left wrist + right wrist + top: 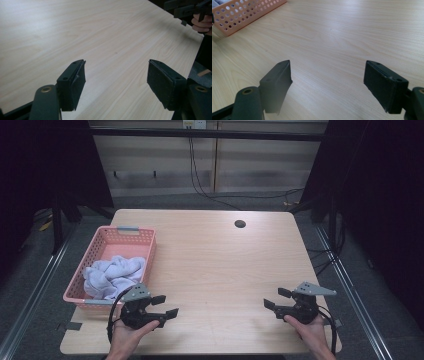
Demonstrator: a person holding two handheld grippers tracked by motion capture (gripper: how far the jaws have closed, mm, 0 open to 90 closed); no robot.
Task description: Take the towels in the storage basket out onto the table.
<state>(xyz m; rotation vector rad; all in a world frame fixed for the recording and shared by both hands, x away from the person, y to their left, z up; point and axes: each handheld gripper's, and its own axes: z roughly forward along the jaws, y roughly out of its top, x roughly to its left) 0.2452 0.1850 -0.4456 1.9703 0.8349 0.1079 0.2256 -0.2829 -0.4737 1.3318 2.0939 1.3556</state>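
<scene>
Towel (114,276): lies crumpled in pink basket (95,247), left edge of table (220,265)
Left gripper (165,306): spread, empty, near front-left corner
Right gripper (276,298): spread, empty, near front-right corner
Progress: nothing grasped yet; all is left

I find no text, label, brand, number or sign legible in any view. The pale wood-grain table top (215,265), the pink perforated plastic basket (145,239) and the crumpled white cloth (112,275) inside it carry no markings I can read. The small pale fittings high on the back wall (194,124) are too small and blurred for me to tell whether anything is printed on them.
</scene>
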